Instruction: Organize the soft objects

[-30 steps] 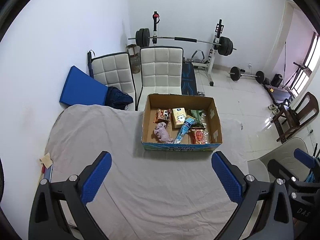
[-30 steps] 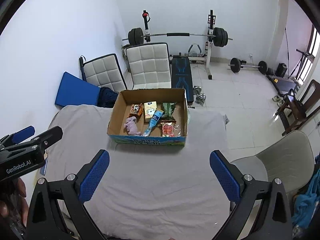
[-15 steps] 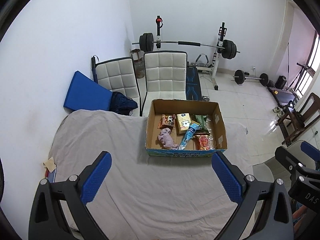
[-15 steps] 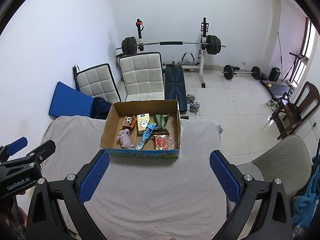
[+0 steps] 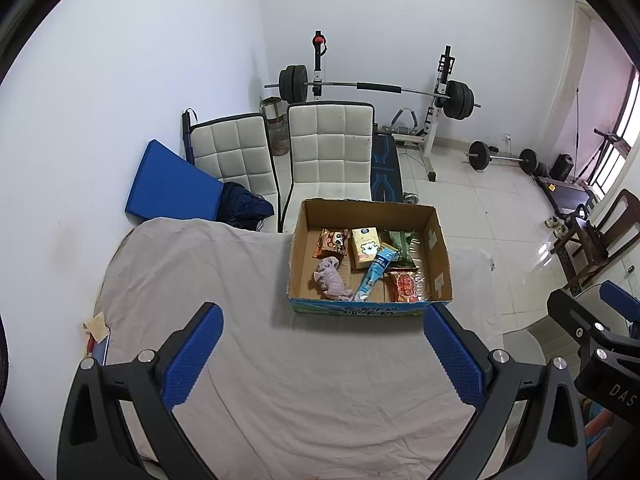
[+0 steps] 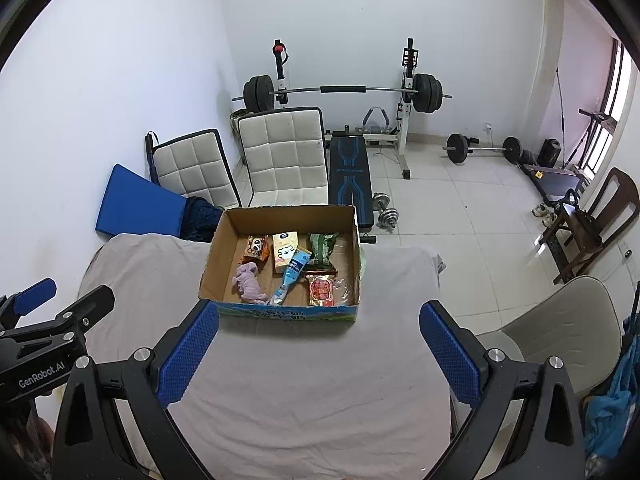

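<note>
Hovering with both the left gripper and right gripper spread wide and empty, risking a snag on the cardboard box wall ahead of the jaws, or a pinch of a crinkly packet beside the purple soft toy inside.

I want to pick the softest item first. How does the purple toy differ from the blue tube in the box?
The purple toy looks like limp, crumpled plush; the blue tube is a smooth printed package. The toy is lumpy and short; the tube is long and narrow, and tapers. The toy lies at the left of the box; the tube lies slanted near the middle. Both lie flat on the box floor, close to the front wall, and neither gripper touches them.
</note>
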The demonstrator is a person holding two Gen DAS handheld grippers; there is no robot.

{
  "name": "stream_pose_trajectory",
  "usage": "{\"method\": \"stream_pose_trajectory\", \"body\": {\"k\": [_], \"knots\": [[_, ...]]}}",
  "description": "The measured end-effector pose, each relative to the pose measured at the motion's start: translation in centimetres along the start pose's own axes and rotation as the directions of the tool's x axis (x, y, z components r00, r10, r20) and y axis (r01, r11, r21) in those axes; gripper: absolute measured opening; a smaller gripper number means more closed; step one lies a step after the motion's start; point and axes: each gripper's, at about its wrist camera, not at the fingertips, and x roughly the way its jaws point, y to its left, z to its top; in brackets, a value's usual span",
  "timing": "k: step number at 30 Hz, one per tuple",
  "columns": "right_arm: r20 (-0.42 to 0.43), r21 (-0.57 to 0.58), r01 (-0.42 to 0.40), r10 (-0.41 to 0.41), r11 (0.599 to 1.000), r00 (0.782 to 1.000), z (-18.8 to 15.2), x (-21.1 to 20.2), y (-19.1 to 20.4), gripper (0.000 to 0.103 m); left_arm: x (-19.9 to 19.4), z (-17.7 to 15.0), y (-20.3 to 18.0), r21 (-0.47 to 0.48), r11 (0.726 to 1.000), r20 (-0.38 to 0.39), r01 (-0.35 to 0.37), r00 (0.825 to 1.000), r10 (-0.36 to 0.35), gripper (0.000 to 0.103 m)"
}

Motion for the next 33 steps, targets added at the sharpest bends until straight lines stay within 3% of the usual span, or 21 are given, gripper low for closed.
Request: {"method": "stream_pose_trajectory", "body": {"k": [33], "knots": [[-0.008, -0.017, -0.001, 0.001, 1.0, 1.0, -0.3, 1.1, 0.2, 0.102, 0.2, -0.3, 0.3, -0.004, 1.0, -0.003, -0.002, 1.0, 0.002, 0.103]]}}
